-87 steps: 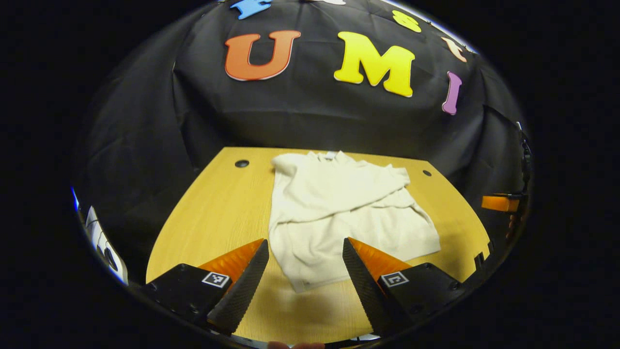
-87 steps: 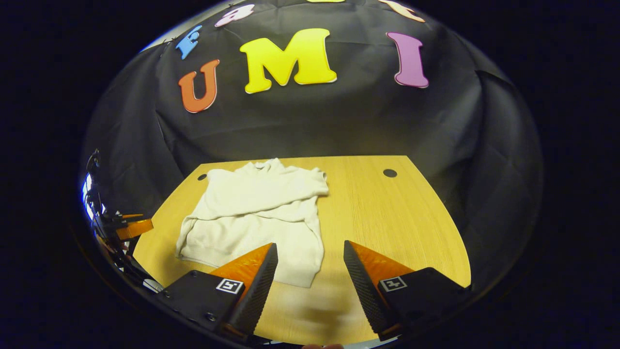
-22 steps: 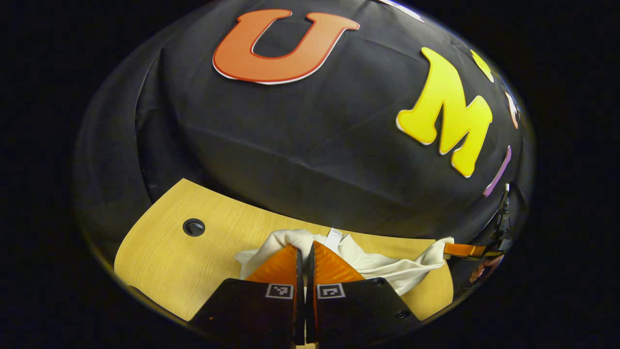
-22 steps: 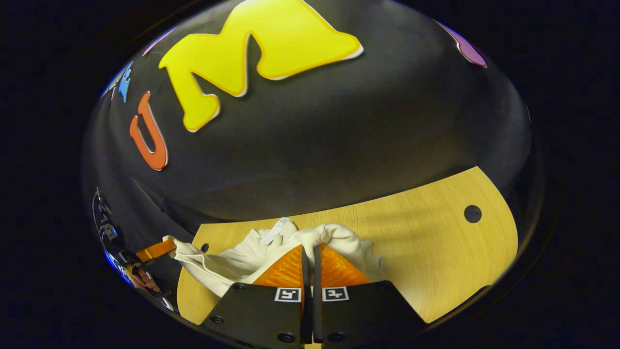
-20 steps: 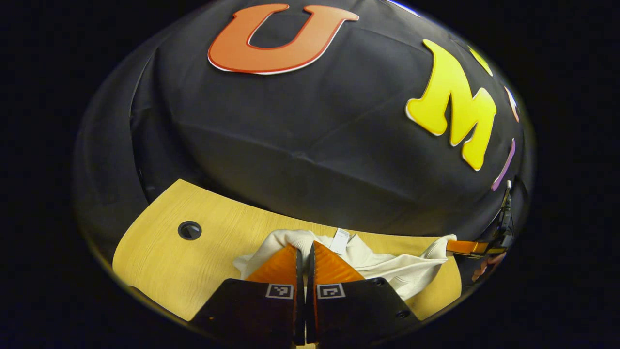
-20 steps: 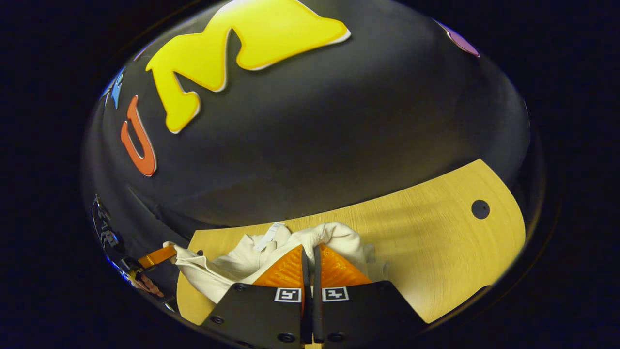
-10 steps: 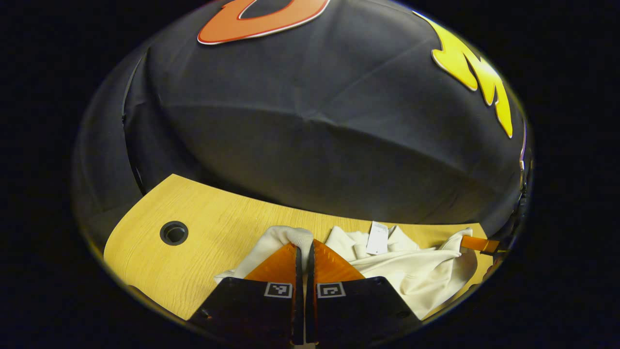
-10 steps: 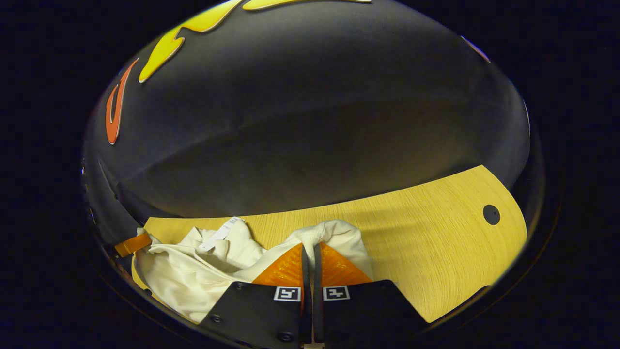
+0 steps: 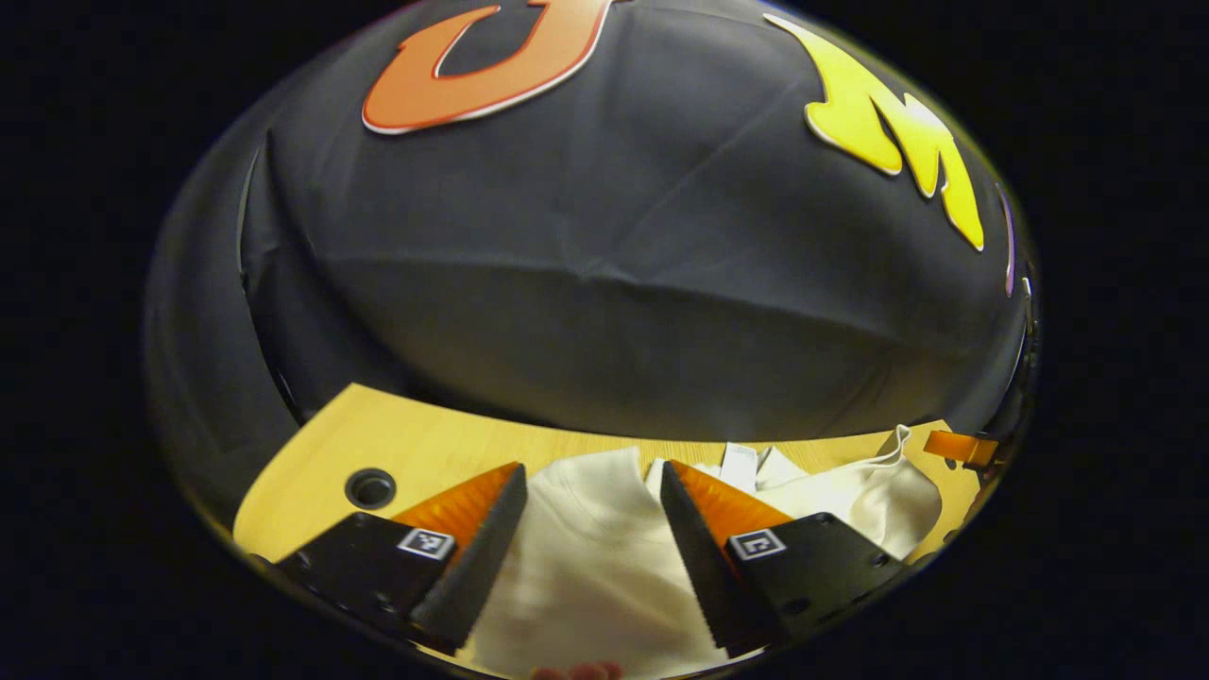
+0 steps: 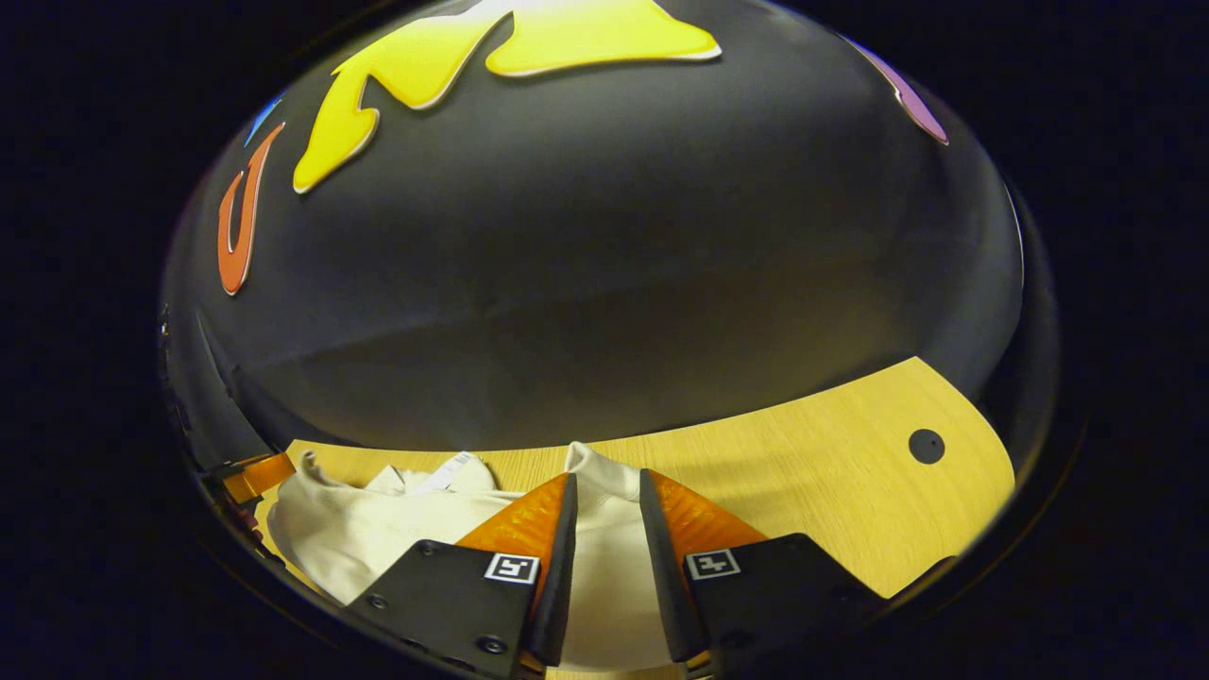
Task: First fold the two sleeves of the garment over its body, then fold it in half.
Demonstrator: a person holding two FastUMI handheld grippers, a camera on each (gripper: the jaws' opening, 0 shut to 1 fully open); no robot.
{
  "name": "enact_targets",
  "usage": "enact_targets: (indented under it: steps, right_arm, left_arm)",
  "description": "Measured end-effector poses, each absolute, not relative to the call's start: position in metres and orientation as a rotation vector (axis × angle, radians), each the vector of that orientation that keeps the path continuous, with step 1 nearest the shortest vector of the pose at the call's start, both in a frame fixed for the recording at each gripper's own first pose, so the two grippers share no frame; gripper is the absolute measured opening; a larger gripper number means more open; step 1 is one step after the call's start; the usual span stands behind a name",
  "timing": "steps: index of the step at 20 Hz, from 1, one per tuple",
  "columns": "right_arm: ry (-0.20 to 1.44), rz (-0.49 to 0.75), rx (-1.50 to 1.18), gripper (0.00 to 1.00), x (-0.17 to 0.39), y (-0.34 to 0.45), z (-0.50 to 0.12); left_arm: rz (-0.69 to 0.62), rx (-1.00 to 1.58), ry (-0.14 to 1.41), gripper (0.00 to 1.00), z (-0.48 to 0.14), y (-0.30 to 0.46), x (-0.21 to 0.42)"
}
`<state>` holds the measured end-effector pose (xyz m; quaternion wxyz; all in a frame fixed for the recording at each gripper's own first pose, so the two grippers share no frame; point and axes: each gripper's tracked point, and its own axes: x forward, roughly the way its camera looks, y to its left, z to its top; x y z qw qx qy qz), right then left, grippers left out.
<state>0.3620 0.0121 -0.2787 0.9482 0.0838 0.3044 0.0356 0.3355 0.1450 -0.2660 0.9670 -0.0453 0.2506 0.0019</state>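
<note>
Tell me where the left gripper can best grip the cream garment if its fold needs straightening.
Probably the rounded far edge of the garment, lying between the open fingers of the left gripper. Come from above, tips forward: the cloth lies flat on the table, and that edge looks thick enough to pinch.

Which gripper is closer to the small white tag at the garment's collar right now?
Left, narrowly. The left gripper is open just beside the tag; the right gripper straddles the garment, farther from the tag.

The garment (image 9: 586,567) runs off the left gripper view's bottom edge.
</note>
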Motion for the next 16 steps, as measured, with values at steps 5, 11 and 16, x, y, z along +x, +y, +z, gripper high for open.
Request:
enact_targets:
  steps: [5, 11, 16]
  right_arm:
    - [0.570, 0.080, 0.139, 0.76, 0.315, 0.008, -0.226]
    - [0.395, 0.160, 0.034, 0.81, 0.228, 0.026, -0.097]
    - [0.199, 0.204, -0.001, 0.86, 0.153, 0.038, 0.005]
  left_arm:
    - [0.034, -0.065, 0.399, 0.99, -0.190, 0.156, 0.297]
    - [0.078, -0.031, 0.217, 0.98, -0.057, 0.149, 0.211]
    - [0.032, -0.007, 0.062, 0.98, 0.037, 0.119, 0.139]
